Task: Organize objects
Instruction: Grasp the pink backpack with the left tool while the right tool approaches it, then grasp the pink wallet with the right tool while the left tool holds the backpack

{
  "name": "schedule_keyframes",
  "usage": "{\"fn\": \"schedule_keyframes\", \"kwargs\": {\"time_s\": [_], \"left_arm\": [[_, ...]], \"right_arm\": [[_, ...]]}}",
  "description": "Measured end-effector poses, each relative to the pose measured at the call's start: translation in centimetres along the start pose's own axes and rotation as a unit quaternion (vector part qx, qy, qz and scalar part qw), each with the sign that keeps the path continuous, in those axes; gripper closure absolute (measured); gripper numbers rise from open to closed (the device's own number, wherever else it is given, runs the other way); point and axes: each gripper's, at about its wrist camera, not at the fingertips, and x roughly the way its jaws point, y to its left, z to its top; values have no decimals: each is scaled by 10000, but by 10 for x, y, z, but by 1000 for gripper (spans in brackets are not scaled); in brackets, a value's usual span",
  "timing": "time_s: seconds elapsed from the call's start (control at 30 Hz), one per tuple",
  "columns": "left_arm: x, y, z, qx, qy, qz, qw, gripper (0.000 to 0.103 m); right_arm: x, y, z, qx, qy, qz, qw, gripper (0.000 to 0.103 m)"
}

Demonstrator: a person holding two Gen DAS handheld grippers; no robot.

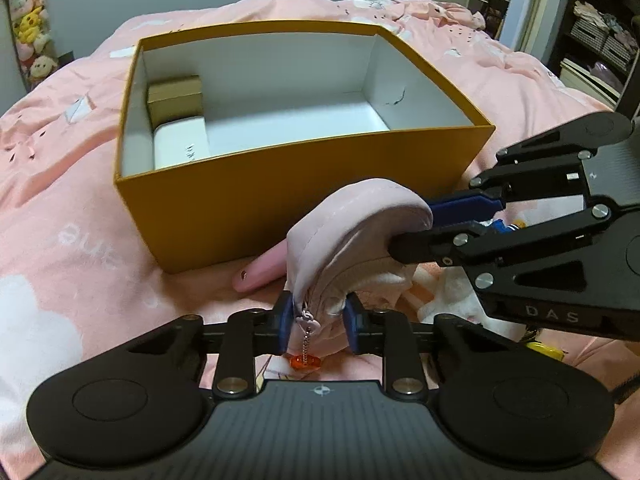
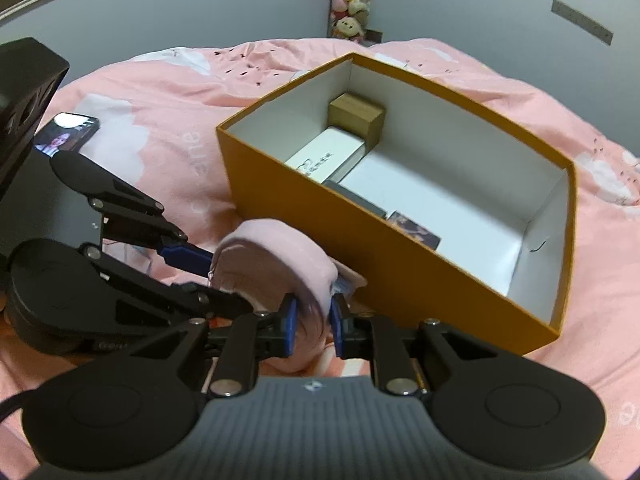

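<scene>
We hold the pink zip pouch (image 1: 356, 236) with both tongs clamped on it: left tongs (image 1: 316, 328) at the zipper end; right tongs (image 2: 314, 320) on the opposite edge. It looks soft, light and floppy; we judge seams the firmest hold.

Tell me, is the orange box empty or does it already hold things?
Not empty. The orange box is open and holds a small brown box, a white box and a picture card; much floor is bare.

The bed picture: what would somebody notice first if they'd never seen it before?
Probably the big orange box sitting open on the pink bedspread, with a small brown box and a white one tucked at one end. Right in front of it, a soft pink pouch is pinched from two sides by the left gripper and the right gripper.
</scene>
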Motion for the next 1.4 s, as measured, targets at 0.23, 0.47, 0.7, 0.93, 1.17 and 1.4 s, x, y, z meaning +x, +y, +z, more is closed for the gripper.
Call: {"fn": "schedule_keyframes", "kwargs": {"time_s": [0.23,0.47,0.7,0.93,1.17,1.4], "left_arm": [[-22,15,0,-627,288,-232,9973,77],[-40,35,1,-1282,574,-288,9897,78],[-36,60,0,-1761,609,276,9821,79],[-18,76,-3,-2128,837,510,9722,78],[-2,85,-7,-2502,1009,505,9616,58],[13,88,-7,-2668,1136,407,9562,48]], "right_arm": [[-10,-3,6,42,138,432,9990,73],[-12,-16,17,545,345,1069,9922,69],[11,-29,21,906,693,980,9886,67],[62,-38,22,1201,1270,1137,9780,67],[99,-40,22,1260,1760,1267,9680,62],[118,-51,11,1692,1911,1690,9520,48]]}}
